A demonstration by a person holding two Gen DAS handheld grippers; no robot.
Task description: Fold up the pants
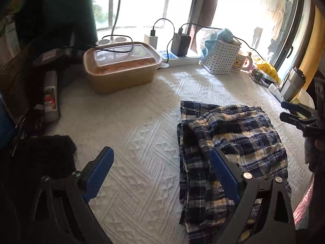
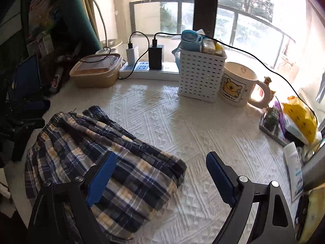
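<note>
Pants (image 2: pixel 105 154) in a blue-and-yellow plaid lie bunched and partly folded on the table (image 2: pixel 203 142), well in front of the white basket (image 2: pixel 201 77). Left claw (image 1: pixel 160 170) is spread wide, empty, one finger over the pants. Right claw (image 2: pixel 160 174) is likewise spread, holding nothing, at the pants' edge.

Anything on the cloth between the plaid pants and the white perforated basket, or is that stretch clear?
Clear. In the right wrist view, only bare white textured tablecloth lies between the plaid pants and the white basket; the bear mug stands beside the basket, off that line.
</note>
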